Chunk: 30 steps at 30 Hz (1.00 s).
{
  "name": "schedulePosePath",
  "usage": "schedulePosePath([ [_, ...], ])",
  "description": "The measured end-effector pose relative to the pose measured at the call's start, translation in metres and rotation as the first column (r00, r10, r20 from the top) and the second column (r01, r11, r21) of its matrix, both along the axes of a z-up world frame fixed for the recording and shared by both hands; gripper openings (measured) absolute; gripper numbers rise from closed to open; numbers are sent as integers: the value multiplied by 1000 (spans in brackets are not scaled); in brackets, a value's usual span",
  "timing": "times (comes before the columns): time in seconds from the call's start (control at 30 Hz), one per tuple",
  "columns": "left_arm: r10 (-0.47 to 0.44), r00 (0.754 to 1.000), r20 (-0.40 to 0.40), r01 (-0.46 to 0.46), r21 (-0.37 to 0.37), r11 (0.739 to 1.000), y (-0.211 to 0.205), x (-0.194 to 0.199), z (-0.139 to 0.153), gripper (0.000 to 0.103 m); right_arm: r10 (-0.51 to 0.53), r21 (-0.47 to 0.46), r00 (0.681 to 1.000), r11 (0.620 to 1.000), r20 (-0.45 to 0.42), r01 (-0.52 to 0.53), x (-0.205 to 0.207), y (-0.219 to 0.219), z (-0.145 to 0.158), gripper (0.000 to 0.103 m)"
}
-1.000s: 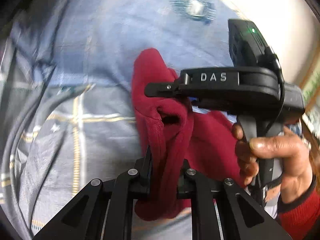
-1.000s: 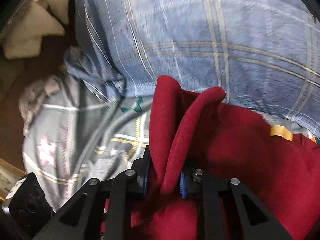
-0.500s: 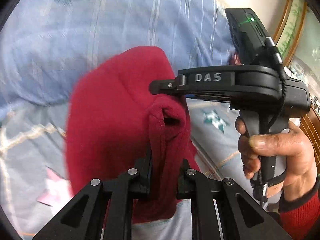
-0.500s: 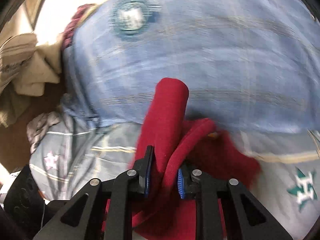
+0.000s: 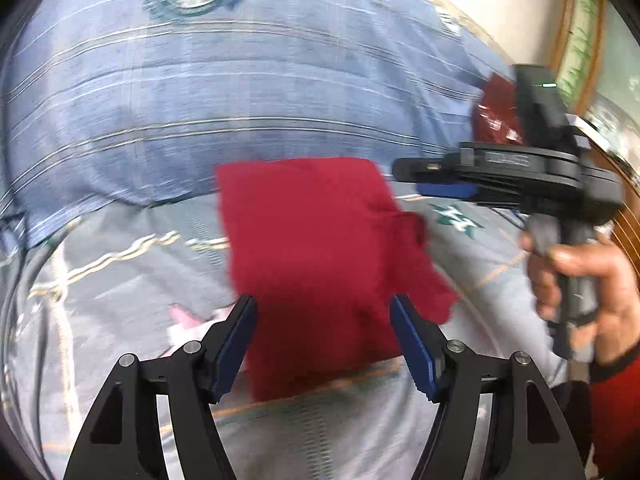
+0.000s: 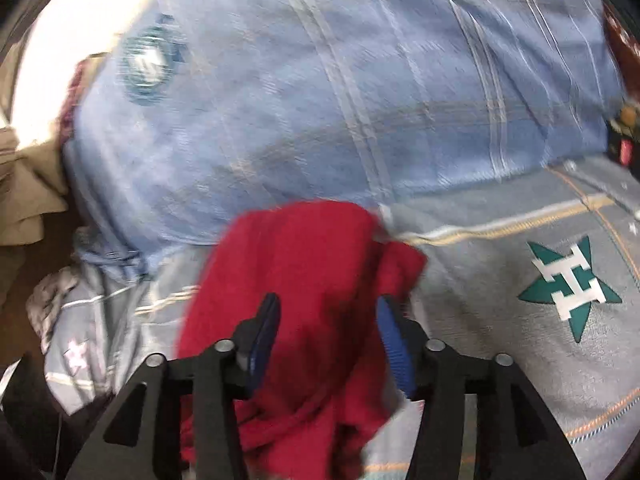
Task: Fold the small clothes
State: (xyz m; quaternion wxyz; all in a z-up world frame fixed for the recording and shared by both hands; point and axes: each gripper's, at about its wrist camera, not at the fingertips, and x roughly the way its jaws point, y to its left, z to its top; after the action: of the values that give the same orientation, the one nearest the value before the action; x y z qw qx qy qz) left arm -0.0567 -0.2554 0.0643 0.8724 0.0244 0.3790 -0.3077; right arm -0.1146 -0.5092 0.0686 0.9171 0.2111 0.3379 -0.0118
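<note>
Red cloth [image 5: 320,248], small garment, lying on grey bedsheet [image 5: 120,280] w/ star prints, just below blue plaid pillow [image 5: 240,100]. Roughly rectangular in left wrist view, w/ bunched flap sticking out on its right side; frames motion-blurred so seams/hems not readable. Near edge sits between left gripper [image 5: 322,340] fingers.

Left gripper: jaws spread wide, nothing pinched, blue pads clear of fabric on both sides. Right gripper [image 6: 328,340]: also released, jaws apart, cloth lying below/between them but not clamped. Right gripper also visible from left view [image 5: 436,180], side-on, held in hand [image 5: 576,280], just right of cloth; contact w/ cloth can't be told there.

Handling, judged: light, soft, limp knit/fleece-type fabric, no stiffness, will drape and sag when lifted, not fragile, not slippery; pads should hold well. Thick enough that doubled layers bulk up in jaws. Soft bedding underneath gives way, so pressing down to pinch a single layer prob tricky; may grab sheet too.

Where to grab: corners or straight edges, both near corners together for a clean fold-over, pinch shallow at hem. Avoid bunched right flap; would drag a lump and skew fold. Flatten flap first prob.

Task status, judged: cloth laid down in part-folded shape, right side untidy, fold not clearly done.
</note>
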Motion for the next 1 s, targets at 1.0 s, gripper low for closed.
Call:
schedulePosePath([
  [1.0, 133, 987, -86, -125, 96, 988, -21, 22, -42, 68, 76, -247, 997, 966, 1, -73, -12, 73, -8, 42],
])
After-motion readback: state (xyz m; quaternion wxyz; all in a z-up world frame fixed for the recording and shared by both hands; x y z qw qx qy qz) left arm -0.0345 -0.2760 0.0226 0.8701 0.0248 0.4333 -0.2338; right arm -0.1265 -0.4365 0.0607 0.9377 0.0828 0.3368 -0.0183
